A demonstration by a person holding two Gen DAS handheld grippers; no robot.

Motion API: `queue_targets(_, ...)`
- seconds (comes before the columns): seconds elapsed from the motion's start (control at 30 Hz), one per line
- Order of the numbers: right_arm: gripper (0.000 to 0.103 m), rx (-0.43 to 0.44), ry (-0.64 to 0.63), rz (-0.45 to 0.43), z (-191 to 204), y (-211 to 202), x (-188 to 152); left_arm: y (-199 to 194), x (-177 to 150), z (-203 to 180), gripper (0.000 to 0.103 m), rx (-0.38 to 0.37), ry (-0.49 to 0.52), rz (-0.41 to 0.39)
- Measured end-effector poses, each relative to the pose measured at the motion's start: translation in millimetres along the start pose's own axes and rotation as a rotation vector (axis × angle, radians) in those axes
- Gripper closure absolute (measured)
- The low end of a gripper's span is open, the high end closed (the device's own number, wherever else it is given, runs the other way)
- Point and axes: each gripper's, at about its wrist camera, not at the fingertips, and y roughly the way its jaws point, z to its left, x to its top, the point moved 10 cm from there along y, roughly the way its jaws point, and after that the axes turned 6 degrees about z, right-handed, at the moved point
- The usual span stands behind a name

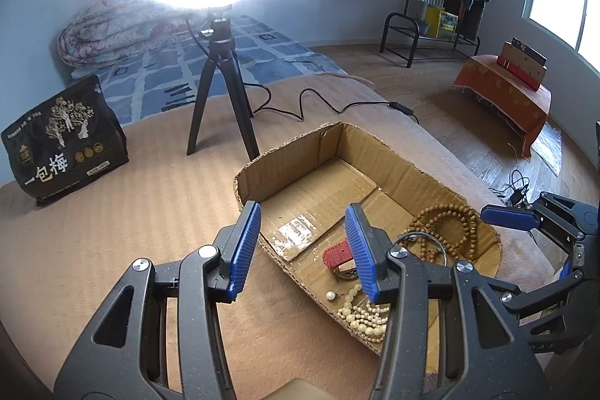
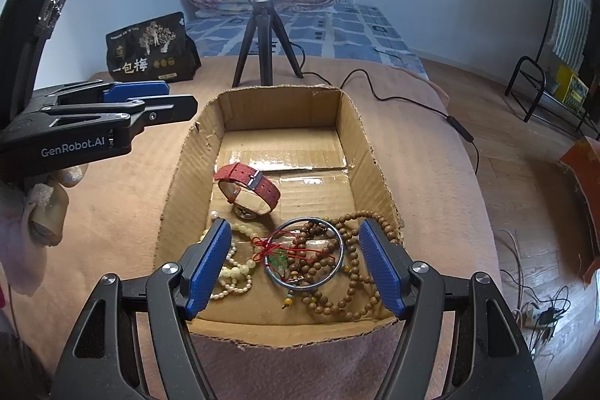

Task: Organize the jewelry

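both grippers hang open and empty over the box's near end: right gripper (image 2: 294,265), left gripper (image 1: 305,250). the cardboard box (image 2: 360,122) runs lengthwise from 6 to 12 o'clock. inside, nearest, wooden beads (image 2: 348,272), a metal bangle (image 2: 339,240) and pale pearls (image 2: 238,272); beyond, at 11 o'clock, a red woven-strap watch (image 2: 249,188), its strap looped on edge.

1. Your left gripper (image 1: 303,250) has a black plastic frame with triangular cut-outs and round silver screws at its joints.
2. Its fingers (image 1: 245,250) wear blue ribbed pads.
3. Your right gripper (image 2: 294,268) is built the same, black with blue ribbed fingers (image 2: 382,268).
4. White "GenRobot.AI" lettering marks the left gripper's side in the right wrist view.
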Motion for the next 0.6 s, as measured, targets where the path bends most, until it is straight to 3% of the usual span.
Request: queue_targets(0.6,0.032,-0.045,-0.016,-0.093,19,-68,21,-97,5,9,0.055,0.056,0.005,-0.107)
